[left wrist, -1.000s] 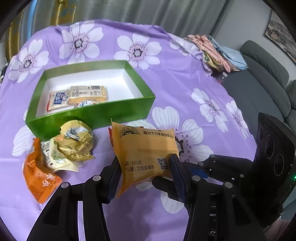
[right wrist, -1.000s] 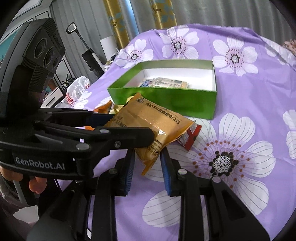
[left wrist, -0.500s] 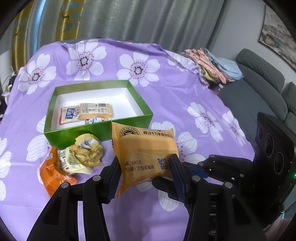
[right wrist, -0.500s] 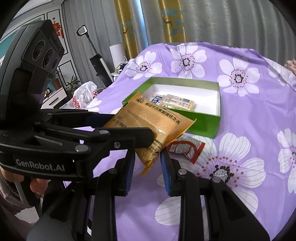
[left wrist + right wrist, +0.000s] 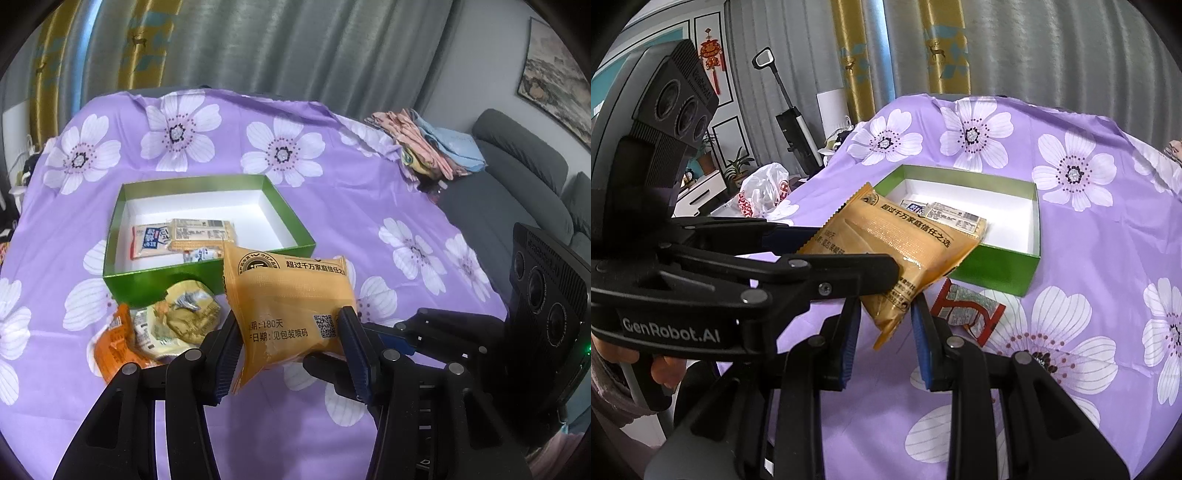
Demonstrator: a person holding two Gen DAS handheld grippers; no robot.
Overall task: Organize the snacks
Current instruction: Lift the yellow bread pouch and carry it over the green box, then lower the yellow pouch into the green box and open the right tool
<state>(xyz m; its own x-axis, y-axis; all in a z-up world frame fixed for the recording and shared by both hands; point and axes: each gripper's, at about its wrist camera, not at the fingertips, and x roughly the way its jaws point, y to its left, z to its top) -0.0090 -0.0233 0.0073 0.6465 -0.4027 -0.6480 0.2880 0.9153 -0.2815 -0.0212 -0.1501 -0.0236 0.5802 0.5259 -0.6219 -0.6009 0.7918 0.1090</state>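
Above the purple cloth (image 5: 369, 206), left gripper (image 5: 291, 343) and right gripper (image 5: 884, 326) both pinch one orange snack packet (image 5: 288, 295), near the green box (image 5: 207, 273).

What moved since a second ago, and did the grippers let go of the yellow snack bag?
Both grippers lifted the yellow snack bag higher above the purple cloth, so the green box looks farther away. The left gripper and right gripper kept their grip. The box, its packets and the loose snacks stayed put.

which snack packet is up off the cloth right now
The big yellow-orange packet, gripped between the left gripper fingers. The others lie flat: crumpled ones before the green box, the red-and-grey packet beside it.
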